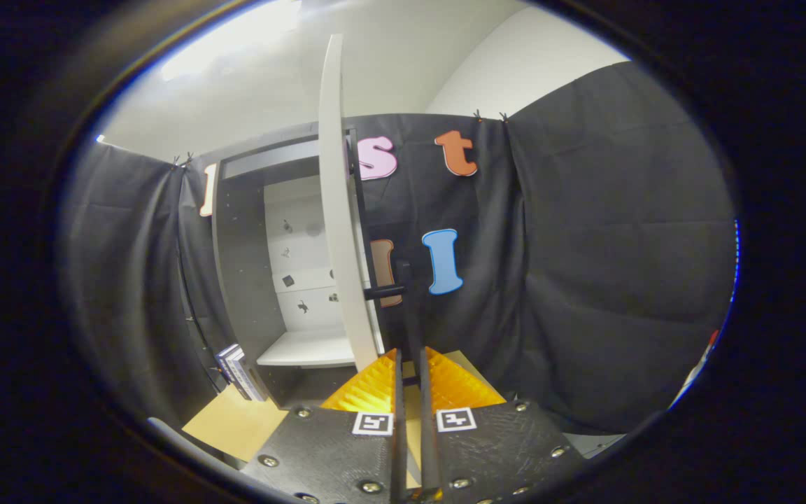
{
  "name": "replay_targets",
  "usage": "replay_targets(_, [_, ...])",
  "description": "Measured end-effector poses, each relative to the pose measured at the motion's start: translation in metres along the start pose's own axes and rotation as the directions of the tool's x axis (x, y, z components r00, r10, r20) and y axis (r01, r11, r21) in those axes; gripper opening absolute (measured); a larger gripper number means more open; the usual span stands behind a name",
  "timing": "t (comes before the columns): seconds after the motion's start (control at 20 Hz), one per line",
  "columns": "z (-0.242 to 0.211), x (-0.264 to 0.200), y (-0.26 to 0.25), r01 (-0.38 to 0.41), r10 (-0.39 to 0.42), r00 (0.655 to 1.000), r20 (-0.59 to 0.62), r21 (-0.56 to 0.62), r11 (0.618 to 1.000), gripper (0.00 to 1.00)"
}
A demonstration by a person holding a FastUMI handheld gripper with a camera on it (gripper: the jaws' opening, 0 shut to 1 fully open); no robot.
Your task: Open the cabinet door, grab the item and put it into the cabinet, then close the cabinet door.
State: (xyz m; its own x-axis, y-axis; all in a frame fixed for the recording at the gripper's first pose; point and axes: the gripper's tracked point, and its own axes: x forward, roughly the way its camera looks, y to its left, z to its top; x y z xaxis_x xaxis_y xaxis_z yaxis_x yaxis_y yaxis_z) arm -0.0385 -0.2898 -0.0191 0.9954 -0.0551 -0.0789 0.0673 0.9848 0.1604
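Observation:
The grey cabinet stands ahead to the left with its door swung wide open, so I see the door edge-on. A white shelf and a pale back panel show inside. The door's black handle sticks out on the door's right side, and its upright bar runs down between my fingers. My gripper is shut on that bar, fingers nearly together. A small flat item with a striped edge leans on the tabletop against the cabinet's left foot, left of my fingers.
The tan tabletop runs under the cabinet and my fingers. Black cloth walls close in behind and on both sides. A pale rail borders the table's near left edge.

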Motion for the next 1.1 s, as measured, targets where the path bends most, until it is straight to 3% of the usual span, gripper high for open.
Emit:
replay_targets(0.35, [-0.007, -0.037, 0.038, 0.04, -0.04, 0.999, 0.015, -0.02, 0.999, 0.08])
replay_targets(0.6, [-0.033, -0.048, 0.099, 0.0, -0.001, 1.0, -0.008, -0.027, 1.0, 0.13])
replay_targets(0.75, [-0.061, -0.041, 0.139, -0.042, 0.041, 0.998, -0.045, -0.036, 0.998, 0.27])
replay_targets(0.8, [-0.073, -0.039, 0.151, -0.057, 0.054, 0.996, -0.064, -0.037, 0.998, 0.37])
replay_targets(0.95, [-0.11, -0.026, 0.183, -0.099, 0.095, 0.988, -0.125, -0.032, 0.995, 0.49])
replay_targets(1.0, [-0.125, -0.022, 0.193, -0.116, 0.11, 0.982, -0.151, -0.032, 0.993, 0.61])
replay_targets(1.1, [-0.158, -0.009, 0.21, -0.139, 0.131, 0.97, -0.204, -0.024, 0.99, 0.73])
